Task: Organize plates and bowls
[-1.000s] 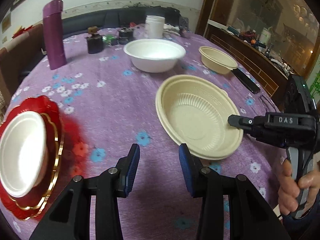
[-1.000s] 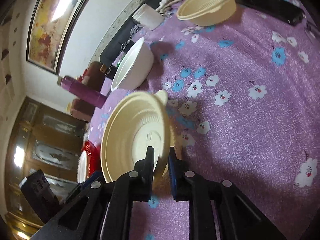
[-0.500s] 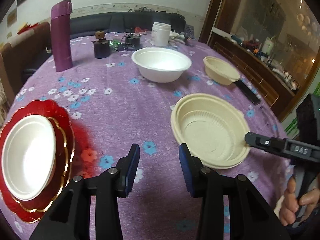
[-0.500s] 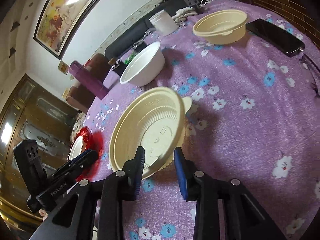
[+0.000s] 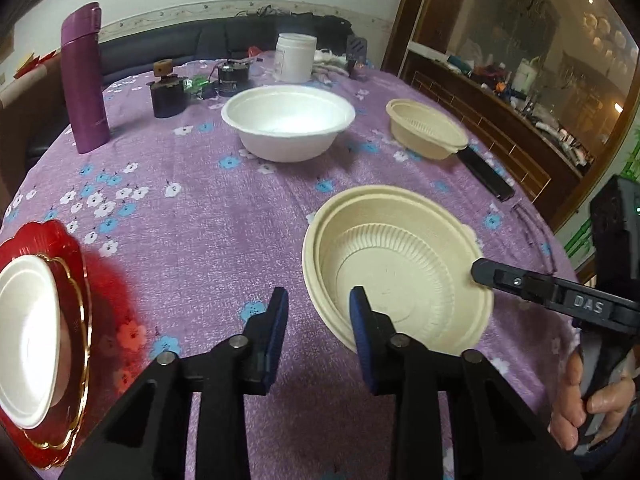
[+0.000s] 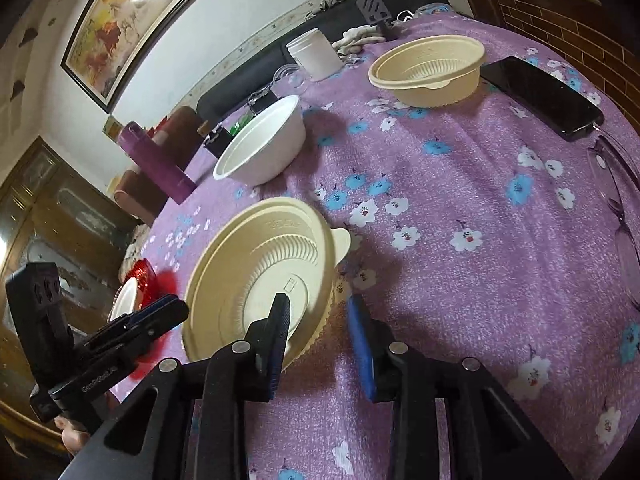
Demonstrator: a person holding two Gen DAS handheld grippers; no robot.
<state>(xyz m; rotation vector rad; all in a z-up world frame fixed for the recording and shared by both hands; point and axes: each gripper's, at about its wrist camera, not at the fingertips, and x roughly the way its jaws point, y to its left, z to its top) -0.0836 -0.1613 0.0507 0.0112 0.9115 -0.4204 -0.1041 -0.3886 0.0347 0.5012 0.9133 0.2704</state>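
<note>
- The wide, shallow beige ribbed plastic bowl point(image 5: 396, 268) sits flat on the round table under a purple flowered cloth point(image 5: 208, 216), at about five o'clock in the left wrist view, near the table's edge.
- Risk: the right gripper point(image 6: 318, 334) straddles the near rim of this bowl, one finger inside and one outside. Its jaws are closing, yet a gap shows on both sides, so the claw is released, not gripping. If it clamps on the thin rim alone, I judge the light bowl may tip or slide out when lifted.
- Risk: the bowl lies close to the edge; a nudge from either tool could push it off.
- The left gripper point(image 5: 318, 334) hangs over bare cloth at the bowl's nine o'clock side, jaws closing on nothing. Its right finger is just beside the rim and could knock it.
- Both tools point steeply down at the table; the right one is rolled, so its view is tilted.
- Other targets: a white foam bowl point(image 5: 288, 120) at twelve o'clock, a small beige plastic bowl point(image 5: 426, 130) at one o'clock, and a white dish on a red gold-trimmed scalloped plate point(image 5: 76, 280) at nine o'clock.
</note>
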